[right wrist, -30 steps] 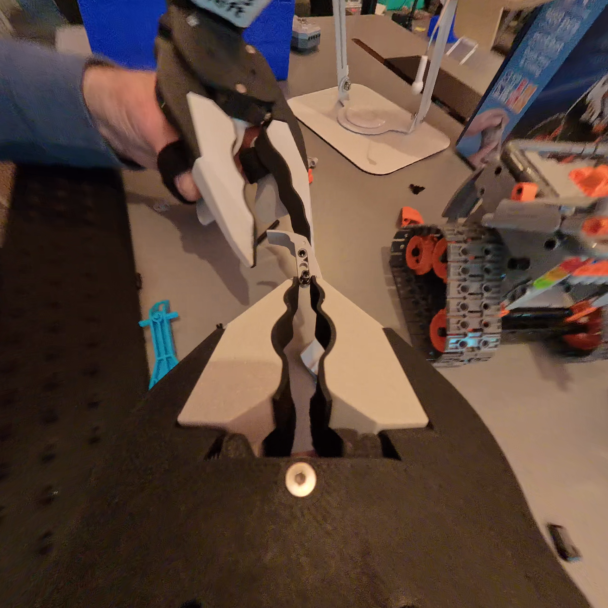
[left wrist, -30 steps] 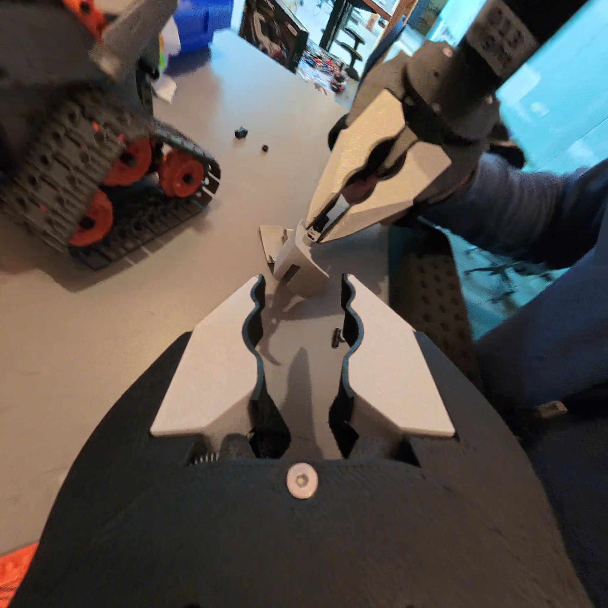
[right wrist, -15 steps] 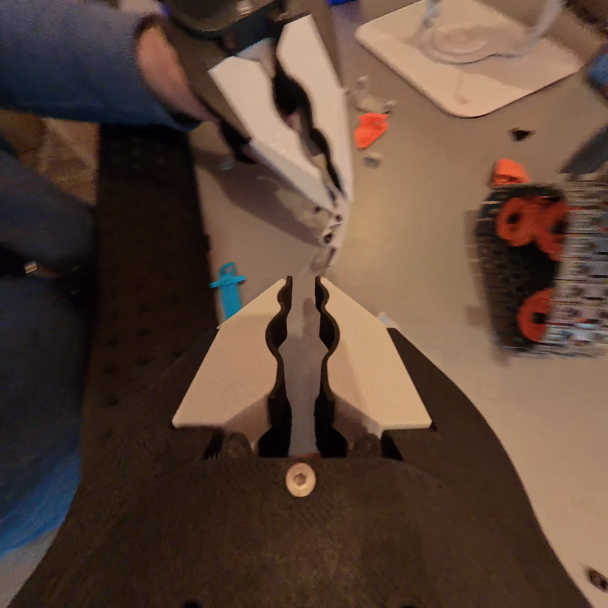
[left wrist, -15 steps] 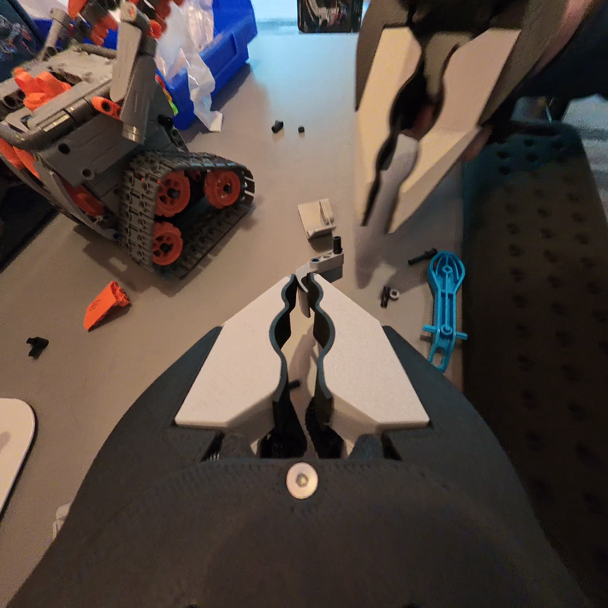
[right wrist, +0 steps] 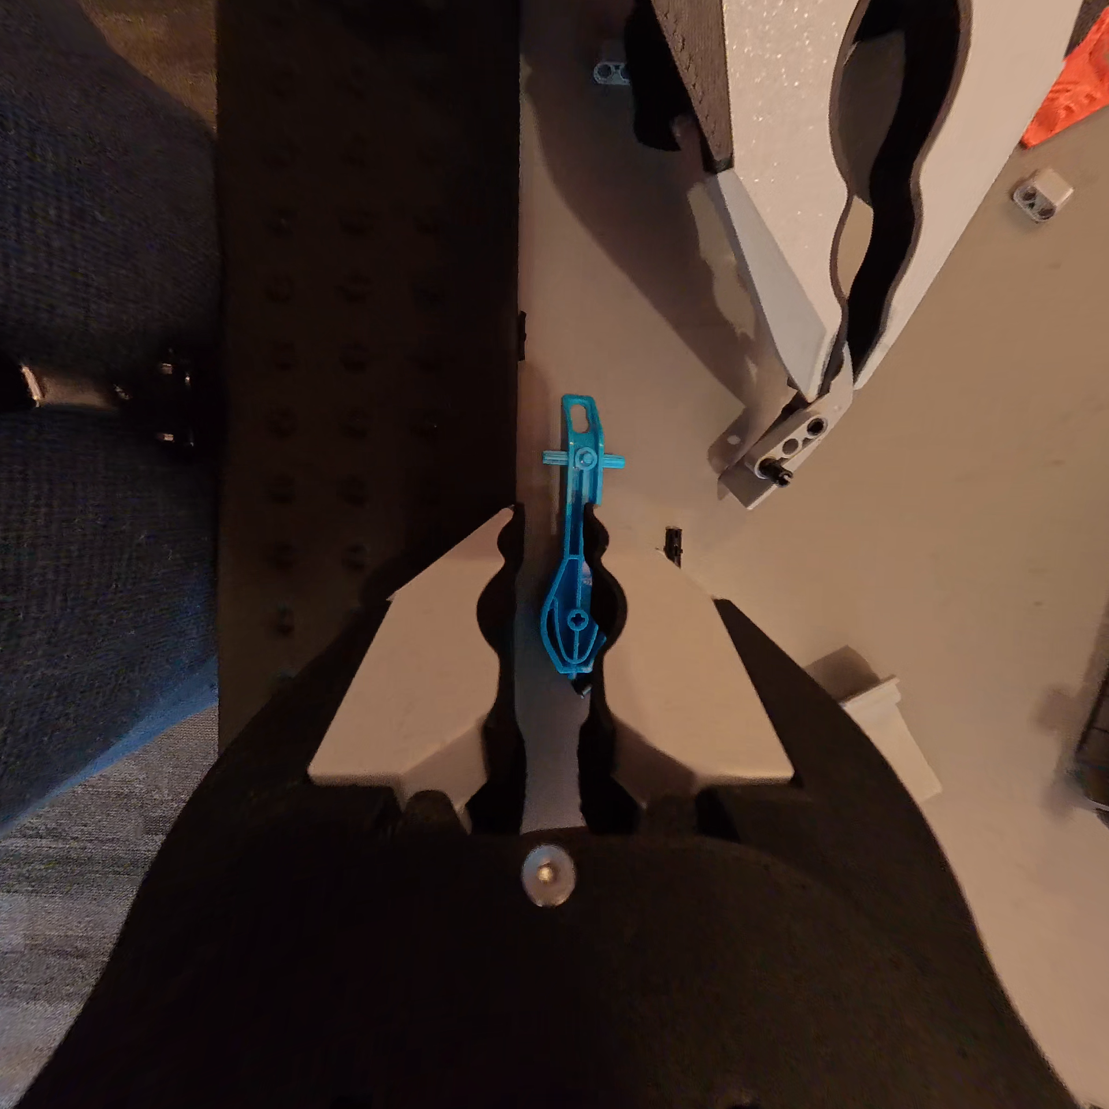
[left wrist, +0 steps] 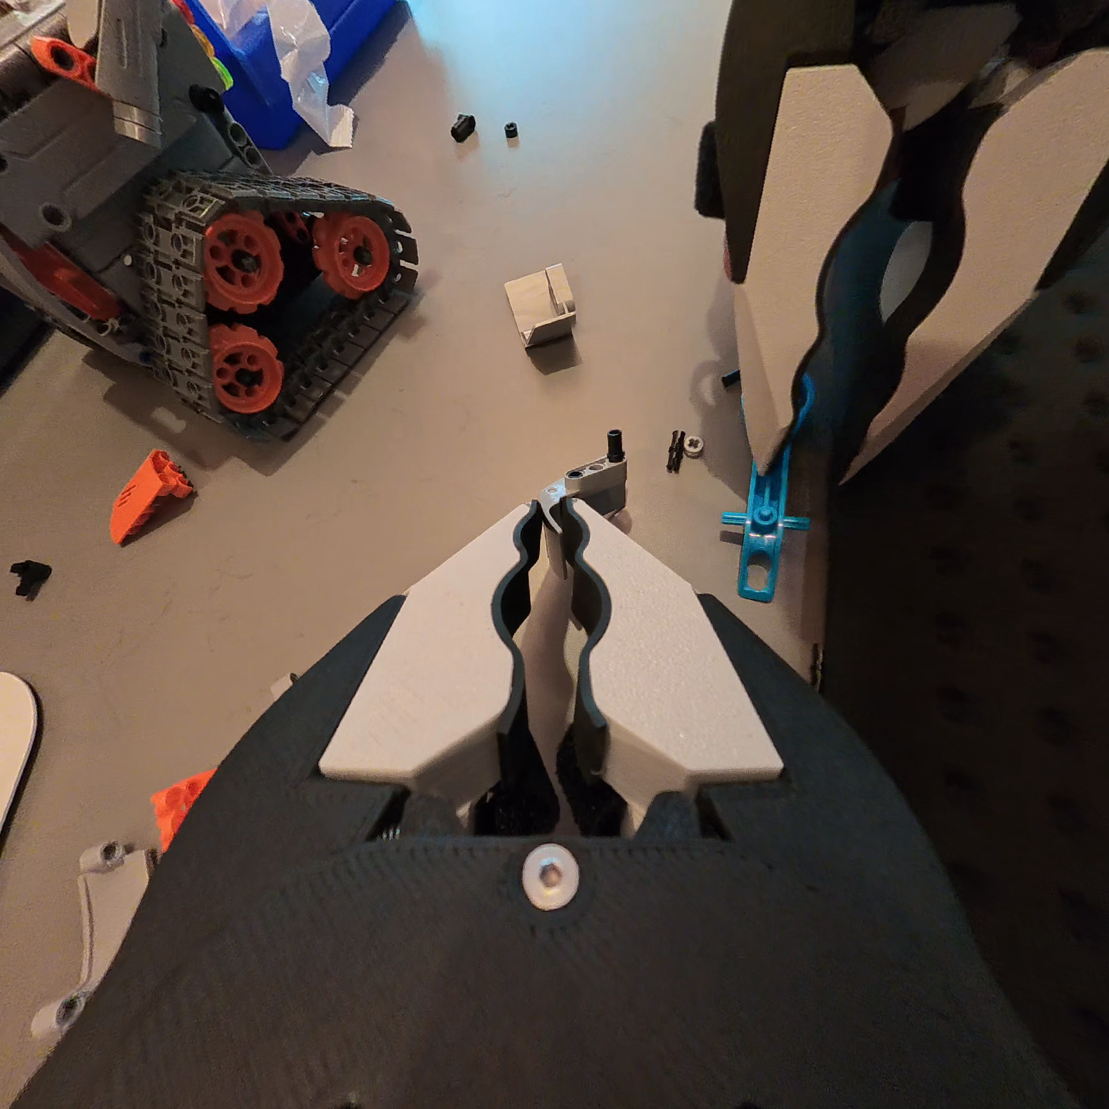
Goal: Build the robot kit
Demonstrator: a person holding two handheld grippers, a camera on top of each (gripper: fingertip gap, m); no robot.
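Observation:
My left gripper [left wrist: 553, 510] is shut on a thin grey bent panel piece [left wrist: 591, 480] with a black pin [left wrist: 613, 441] standing up from it, held just above the grey table [left wrist: 540, 180]. In the right wrist view the left gripper [right wrist: 825, 390] shows at the upper right with the same piece [right wrist: 780, 447]. My right gripper [right wrist: 555, 516] is open and points down at the table's near edge. A blue flat plastic tool [right wrist: 575, 576] lies on the table between its fingers. In the left wrist view the right gripper [left wrist: 804, 474] hangs over that tool [left wrist: 761, 534].
A grey tracked model with orange wheels [left wrist: 252, 288] stands at the left, a blue bin [left wrist: 288, 78] behind it. Loose parts lie about: an orange piece [left wrist: 147, 495], a grey block [left wrist: 543, 306], small black pins [left wrist: 677, 450]. A black perforated mat [right wrist: 360, 300] borders the table. Both grippers' tips are roughly 12 cm from the grey block [left wrist: 543, 306].
The grey piece passed from my right gripper to my left, which shut on it. The right gripper opened, pulled away and dropped down over the blue tool.

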